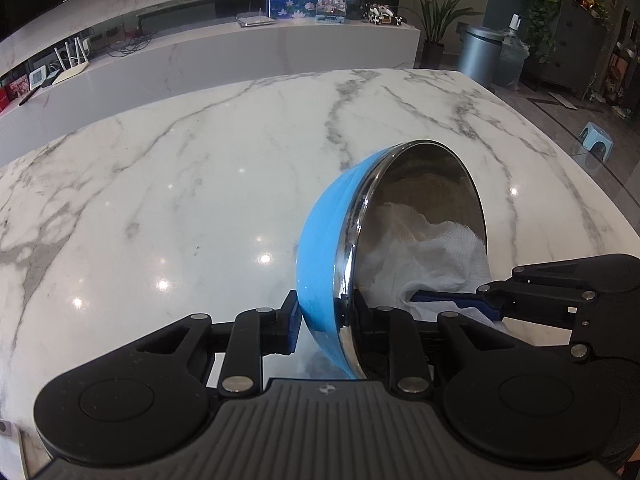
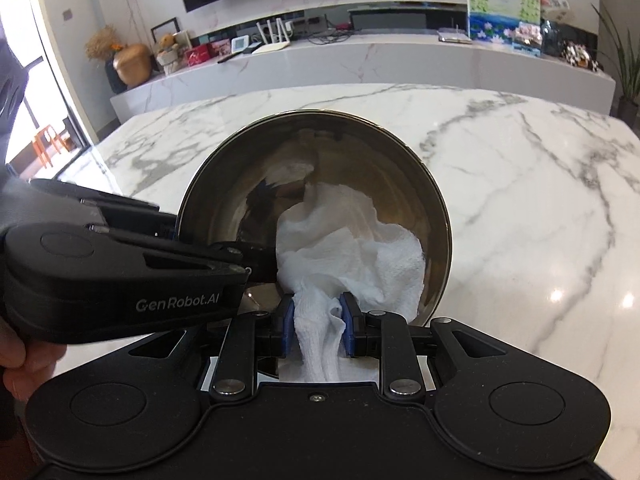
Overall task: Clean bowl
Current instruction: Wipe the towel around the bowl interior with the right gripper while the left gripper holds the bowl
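A bowl (image 1: 332,232), blue outside and shiny steel inside, is tipped on its edge over the marble table (image 1: 180,184). My left gripper (image 1: 326,322) is shut on its near rim, one finger outside and one inside. In the right wrist view the bowl (image 2: 240,184) faces me with its mouth open. A crumpled white paper towel (image 2: 348,252) lies inside against the steel wall. My right gripper (image 2: 318,330) is shut on the towel's tail. The same right gripper (image 1: 460,304) enters the left wrist view from the right, holding the towel (image 1: 432,260).
The marble table (image 2: 520,184) spreads wide around the bowl. Behind it runs a long white counter (image 2: 360,60) with routers, pictures and ornaments. A metal bin (image 1: 478,54) and a small blue stool (image 1: 592,138) stand on the floor to the right. A hand (image 2: 16,368) holds the left gripper.
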Demonstrator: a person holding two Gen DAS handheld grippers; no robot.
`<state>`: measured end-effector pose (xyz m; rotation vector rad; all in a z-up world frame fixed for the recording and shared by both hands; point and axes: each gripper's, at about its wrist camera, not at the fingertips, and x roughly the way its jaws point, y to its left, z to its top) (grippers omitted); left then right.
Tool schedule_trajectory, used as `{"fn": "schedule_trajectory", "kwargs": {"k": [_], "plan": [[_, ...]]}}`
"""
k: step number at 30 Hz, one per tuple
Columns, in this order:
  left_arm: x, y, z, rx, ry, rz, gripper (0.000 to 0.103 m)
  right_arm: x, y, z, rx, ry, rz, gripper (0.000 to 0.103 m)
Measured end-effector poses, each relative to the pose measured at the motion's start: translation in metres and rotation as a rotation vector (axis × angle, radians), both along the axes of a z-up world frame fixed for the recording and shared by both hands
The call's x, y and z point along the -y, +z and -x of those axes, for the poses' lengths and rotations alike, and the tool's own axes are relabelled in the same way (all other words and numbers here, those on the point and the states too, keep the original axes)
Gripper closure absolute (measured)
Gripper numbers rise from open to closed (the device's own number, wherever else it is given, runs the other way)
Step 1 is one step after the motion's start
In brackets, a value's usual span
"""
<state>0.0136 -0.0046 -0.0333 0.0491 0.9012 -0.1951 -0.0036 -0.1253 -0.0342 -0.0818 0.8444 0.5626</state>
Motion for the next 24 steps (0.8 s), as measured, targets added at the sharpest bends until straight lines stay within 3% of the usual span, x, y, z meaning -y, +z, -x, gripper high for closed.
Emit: {"fn": "schedule_trajectory", "kwargs": {"k": [16,24], "plan": [[0.006,0.001,0.003,0.019,-0.027,-0.089,0.085,-0.016,-0.002,0.014,0.145,0.063,0.211,0.09],[0.004,0.002,0.002,0.025,-0.018,-0.071,0.086,-0.014,-0.003,0.007,0.127,0.031,0.199,0.09]]}}
